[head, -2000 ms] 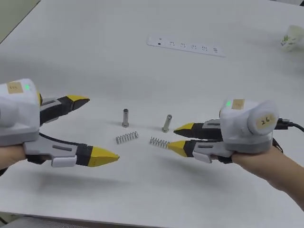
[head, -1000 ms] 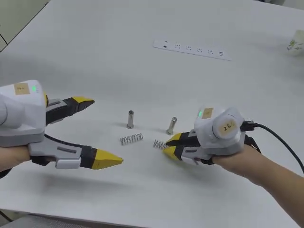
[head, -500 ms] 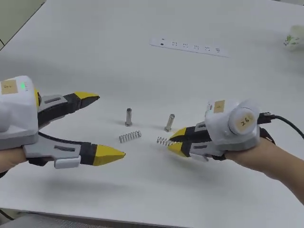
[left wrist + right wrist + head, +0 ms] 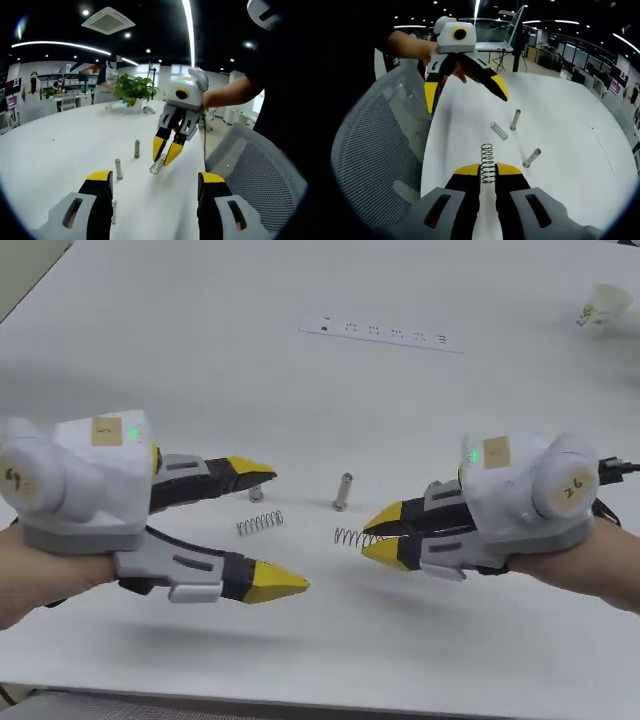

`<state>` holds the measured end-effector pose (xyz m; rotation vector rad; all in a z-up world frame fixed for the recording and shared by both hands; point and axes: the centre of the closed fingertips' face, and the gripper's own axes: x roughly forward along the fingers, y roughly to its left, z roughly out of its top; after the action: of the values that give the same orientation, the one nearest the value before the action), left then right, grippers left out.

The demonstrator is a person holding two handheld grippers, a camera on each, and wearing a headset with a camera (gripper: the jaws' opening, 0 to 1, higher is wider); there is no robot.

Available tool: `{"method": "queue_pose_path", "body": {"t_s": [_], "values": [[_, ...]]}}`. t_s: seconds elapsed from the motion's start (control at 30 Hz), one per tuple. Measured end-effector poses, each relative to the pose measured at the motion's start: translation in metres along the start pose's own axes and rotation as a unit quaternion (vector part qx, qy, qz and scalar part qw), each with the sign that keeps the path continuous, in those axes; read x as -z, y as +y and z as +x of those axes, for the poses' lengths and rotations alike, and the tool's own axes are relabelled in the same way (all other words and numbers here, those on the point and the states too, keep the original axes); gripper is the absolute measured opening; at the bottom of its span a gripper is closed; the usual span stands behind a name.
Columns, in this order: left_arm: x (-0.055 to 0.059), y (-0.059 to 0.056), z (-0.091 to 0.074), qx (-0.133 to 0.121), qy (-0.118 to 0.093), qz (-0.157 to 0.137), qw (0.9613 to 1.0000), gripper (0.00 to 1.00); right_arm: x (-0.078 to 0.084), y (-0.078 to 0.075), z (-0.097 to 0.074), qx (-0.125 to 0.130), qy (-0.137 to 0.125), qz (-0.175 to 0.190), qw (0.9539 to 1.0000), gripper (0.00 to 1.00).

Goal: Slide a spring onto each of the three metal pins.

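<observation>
**Q:** Where is the spring, and what holds it?

**A:** One spring (image 4: 487, 162) is pinched by its near end between the closed jaws of my right gripper (image 4: 378, 533). Its free end points outward, close over the table (image 4: 300, 390). A second spring (image 4: 259, 524) lies loose near two standing pins. These are the nearer pin (image 4: 342, 492) and the far pin (image 4: 256, 494), which is partly hidden behind my left gripper (image 4: 280, 528). That gripper's jaws stand wide apart and hold nothing.

**Q:** What could go wrong from here?

**A:** I judge the grip shallow, so the coil may flex or pop out if it meets the pin's top off-centre. A sideways push could topple the free-standing pin. My left jaw could also knock the far one.
</observation>
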<state>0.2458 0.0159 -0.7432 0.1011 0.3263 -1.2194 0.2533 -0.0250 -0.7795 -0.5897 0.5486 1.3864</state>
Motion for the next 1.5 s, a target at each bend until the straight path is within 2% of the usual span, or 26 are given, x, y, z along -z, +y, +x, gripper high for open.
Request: {"method": "queue_pose_path", "body": {"t_s": [0.07, 0.23, 0.4, 0.57, 0.73, 0.87, 1.0, 1.5], "values": [[0.003, -0.001, 0.009, 0.012, 0.007, 0.005, 0.9999, 0.59, -0.002, 0.002, -0.001, -0.001, -0.001, -0.007, 1.0000, 0.08], [0.007, 0.001, 0.026, 0.025, 0.013, 0.005, 0.9996, 0.45, -0.002, 0.003, -0.002, -0.001, -0.003, -0.013, 0.9999, 0.08], [0.011, -0.006, 0.041, 0.042, 0.021, 0.019, 0.9987, 0.31, -0.004, 0.005, -0.003, -0.004, -0.007, -0.015, 0.9998, 0.08], [0.010, -0.008, 0.046, 0.047, 0.017, 0.018, 0.9986, 0.24, -0.005, 0.006, -0.006, -0.007, -0.013, -0.015, 0.9998, 0.08], [0.003, -0.006, 0.048, 0.049, -0.001, 0.014, 0.9987, 0.16, -0.008, 0.005, -0.009, -0.008, -0.026, -0.003, 0.9996, 0.08], [0.003, -0.009, 0.050, 0.058, 0.000, 0.014, 0.9982, 0.06, -0.008, 0.004, -0.011, -0.008, -0.024, -0.006, 0.9997, 0.08], [0.001, -0.009, 0.050, 0.056, -0.006, 0.015, 0.9983, 0.05, -0.009, 0.002, -0.013, -0.007, -0.028, -0.004, 0.9996, 0.08], [-0.002, -0.017, 0.047, 0.076, -0.002, 0.015, 0.9970, 0.03, -0.012, 0.009, -0.016, -0.017, -0.039, 0.004, 0.9991, 0.08]]}}
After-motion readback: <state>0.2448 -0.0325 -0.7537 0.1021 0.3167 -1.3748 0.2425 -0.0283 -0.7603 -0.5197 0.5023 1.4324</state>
